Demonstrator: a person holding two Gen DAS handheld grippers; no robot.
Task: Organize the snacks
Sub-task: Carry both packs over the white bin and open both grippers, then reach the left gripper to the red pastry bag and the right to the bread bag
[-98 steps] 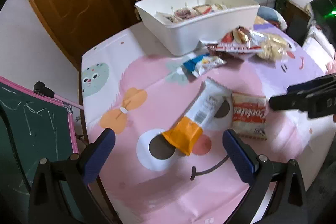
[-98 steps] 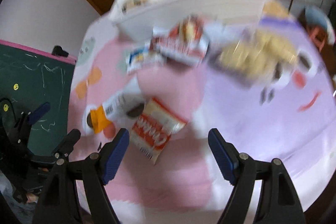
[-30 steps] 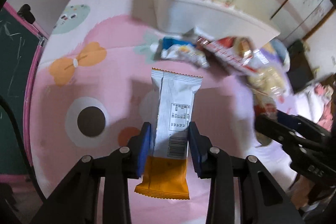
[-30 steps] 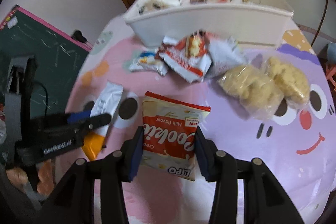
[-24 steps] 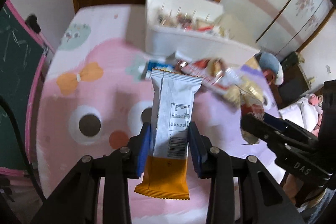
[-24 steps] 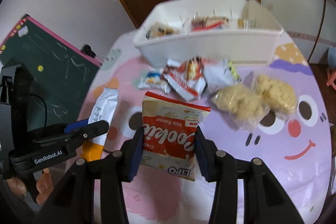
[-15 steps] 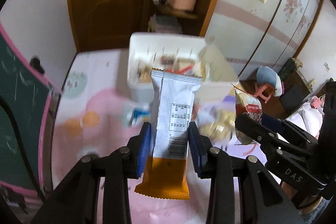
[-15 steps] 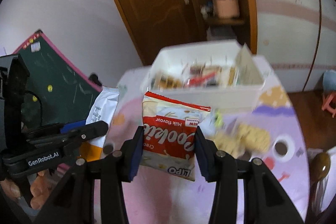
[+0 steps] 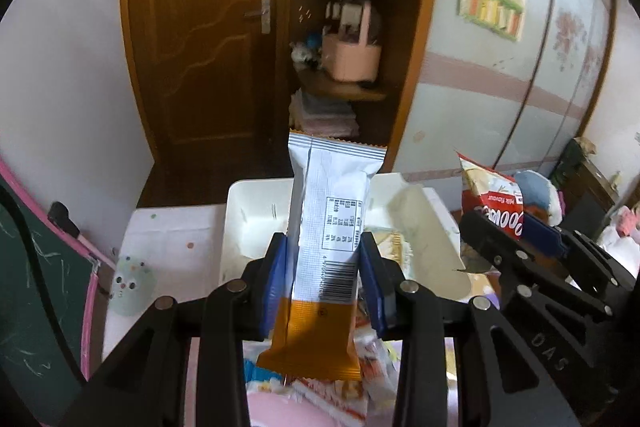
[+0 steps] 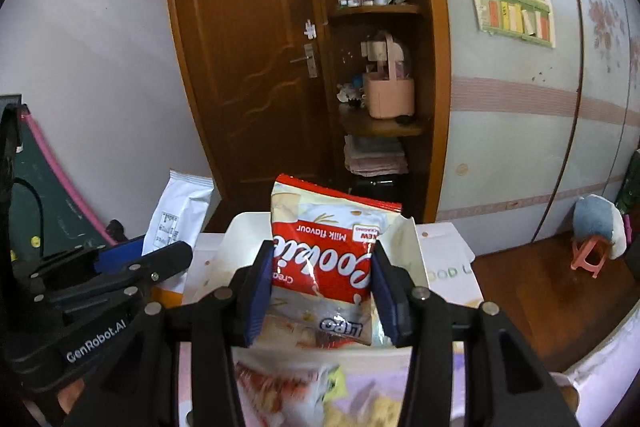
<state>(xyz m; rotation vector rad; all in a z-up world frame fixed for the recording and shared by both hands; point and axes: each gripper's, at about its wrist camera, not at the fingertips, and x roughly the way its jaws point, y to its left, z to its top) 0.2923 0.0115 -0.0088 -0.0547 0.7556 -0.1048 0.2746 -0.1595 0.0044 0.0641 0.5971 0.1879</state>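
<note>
White plastic bin [image 9: 256, 211] sits just ahead and below both my grippers. Left gripper [image 9: 324, 283] clamps the long white-and-orange wrapper [image 9: 328, 227], pointing lengthwise binward; right gripper [image 10: 322, 291] pinches the red cookie bag [image 10: 324, 243], similarly near.

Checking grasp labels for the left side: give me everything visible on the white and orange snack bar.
The white and orange snack bar is a long, sealed foil-like pouch: white upper part with a crimped top edge, printed text panel and barcode, orange bottom end. It stands roughly upright, lifted in the air, pinched at its sides between the blue pads of the left gripper. The white bin lies behind and below it. From the right wrist view it shows at left.
</note>
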